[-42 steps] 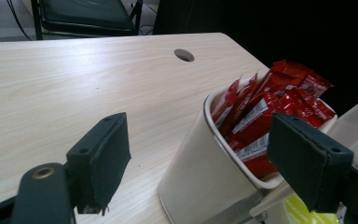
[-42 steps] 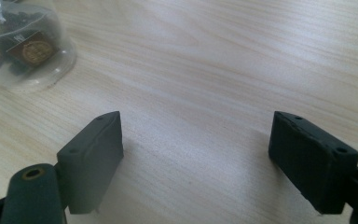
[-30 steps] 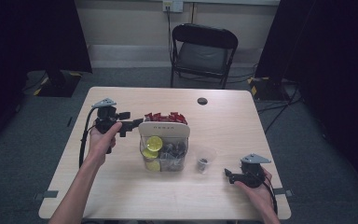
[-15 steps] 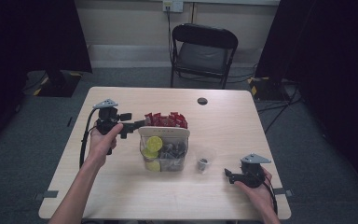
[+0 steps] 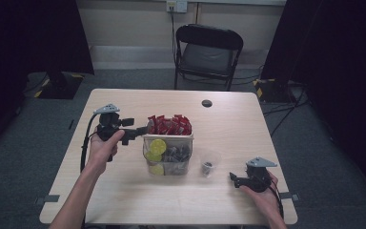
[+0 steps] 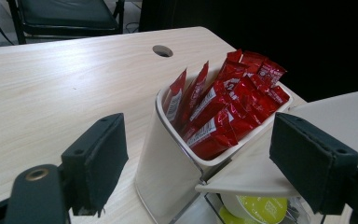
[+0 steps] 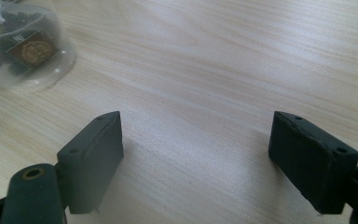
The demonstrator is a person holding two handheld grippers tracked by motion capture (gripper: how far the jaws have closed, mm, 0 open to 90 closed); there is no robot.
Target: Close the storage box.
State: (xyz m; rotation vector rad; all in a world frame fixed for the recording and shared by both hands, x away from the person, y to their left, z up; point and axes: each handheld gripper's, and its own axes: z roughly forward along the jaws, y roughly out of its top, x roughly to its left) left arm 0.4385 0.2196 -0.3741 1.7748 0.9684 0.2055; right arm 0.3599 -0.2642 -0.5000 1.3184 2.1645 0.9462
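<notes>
Two grippers work over a pale wooden table (image 5: pixel 124 191), with a black folding chair (image 5: pixel 205 52) beyond its far edge. At the table's middle stands a caddy (image 5: pixel 167 148): a white far compartment packed with upright red sachets (image 5: pixel 169 125), and a clear near part holding yellow-green pods (image 5: pixel 158 145) and dark packets. The left gripper (image 5: pixel 140 131) is held level just beside the caddy's left side, its jaws spread wide; in the left gripper view the white compartment (image 6: pixel 168 158) sits between the jaws, whether touching cannot be told. The right gripper (image 5: pixel 233 179) rests low at the near right, jaws wide apart over bare wood. Just beside it stands a small clear cup (image 5: pixel 208 164) holding a dark tea bag (image 7: pixel 14 42).
</notes>
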